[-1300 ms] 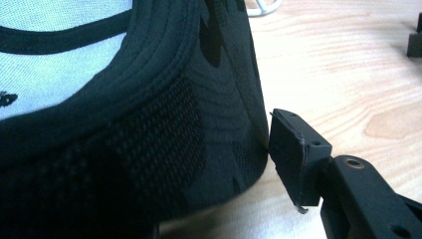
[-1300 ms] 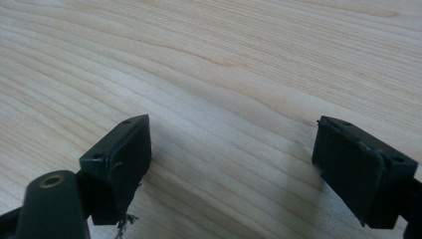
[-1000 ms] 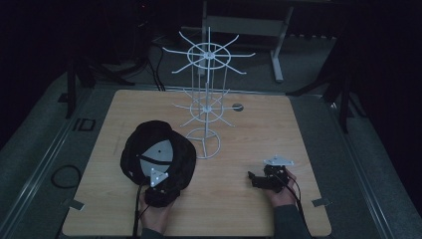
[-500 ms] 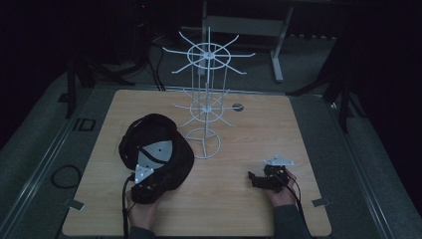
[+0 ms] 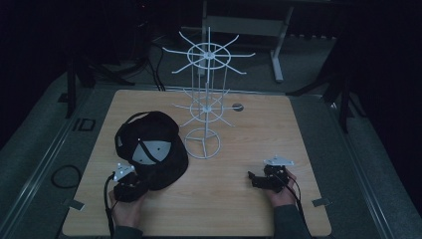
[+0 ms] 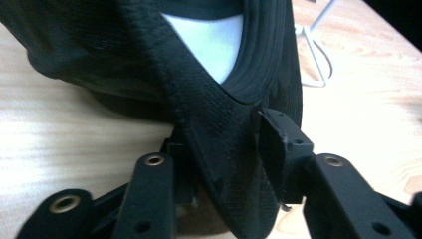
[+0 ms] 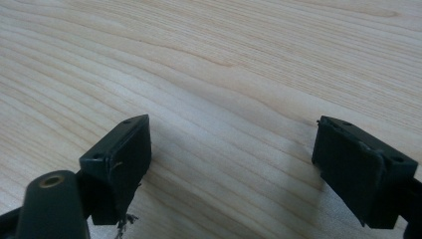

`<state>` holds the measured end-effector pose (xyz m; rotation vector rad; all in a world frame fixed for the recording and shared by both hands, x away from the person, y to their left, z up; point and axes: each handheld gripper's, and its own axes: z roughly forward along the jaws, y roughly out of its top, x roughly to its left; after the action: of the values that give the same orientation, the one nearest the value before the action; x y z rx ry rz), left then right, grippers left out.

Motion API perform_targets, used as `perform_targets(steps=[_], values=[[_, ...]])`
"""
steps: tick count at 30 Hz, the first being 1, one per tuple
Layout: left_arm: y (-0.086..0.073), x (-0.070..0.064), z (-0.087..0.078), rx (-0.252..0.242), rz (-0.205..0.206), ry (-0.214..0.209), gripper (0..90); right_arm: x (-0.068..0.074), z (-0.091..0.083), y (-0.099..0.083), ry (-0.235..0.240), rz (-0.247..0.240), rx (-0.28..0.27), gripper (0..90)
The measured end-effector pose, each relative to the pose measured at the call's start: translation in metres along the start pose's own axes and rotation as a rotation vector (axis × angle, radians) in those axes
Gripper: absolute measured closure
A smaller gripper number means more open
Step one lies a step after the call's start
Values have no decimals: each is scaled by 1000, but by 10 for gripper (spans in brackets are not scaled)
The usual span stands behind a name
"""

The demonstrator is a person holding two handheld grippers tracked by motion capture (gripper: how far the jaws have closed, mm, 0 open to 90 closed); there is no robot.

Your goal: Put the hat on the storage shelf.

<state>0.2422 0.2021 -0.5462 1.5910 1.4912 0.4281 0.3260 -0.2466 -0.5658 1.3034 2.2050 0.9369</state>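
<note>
Your left gripper [image 5: 130, 183] sits at the near left of the counter [image 5: 239, 199], jaws clamped on the brim of the black cap [image 5: 152, 144]; in the left gripper view the brim [image 6: 224, 124] runs between the two jaws, pinched from both sides. The cap lies on the counter's left half, just left of the white wire rack [image 5: 204, 99], whose ring base [image 5: 201, 147] stands mid-counter. Your right gripper [image 5: 259, 178] rests low at the near right, well apart from cap and rack, pointing left. Its jaws stand wide apart over bare wood [image 7: 239, 74], holding nothing.
</note>
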Motion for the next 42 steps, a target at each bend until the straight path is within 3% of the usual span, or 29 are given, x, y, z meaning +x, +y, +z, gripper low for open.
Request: perform_targets(steps=[12,15,19,24,26,29,31,38,42], values=[[-16,-10,9,44,3,-13,528,0,0,0,0,1,0,153],[-17,-9,8,45,10,-10,611,0,0,0,0,1,0,153],[-13,-10,5,31,17,-17,657,0,0,0,0,0,0,153],[-8,-8,1,-7,1,2,637,0,0,0,0,1,0,153],[-12,-12,7,29,3,-7,568,0,0,0,0,1,0,153],[-20,-20,19,79,22,-17,541,0,0,0,0,0,-1,153],[-22,-24,24,94,36,-13,563,0,0,0,0,0,0,154],[-14,-24,28,71,10,-12,584,0,0,0,0,0,0,153],[-14,-23,28,66,-8,-40,650,0,0,0,0,0,0,153]])
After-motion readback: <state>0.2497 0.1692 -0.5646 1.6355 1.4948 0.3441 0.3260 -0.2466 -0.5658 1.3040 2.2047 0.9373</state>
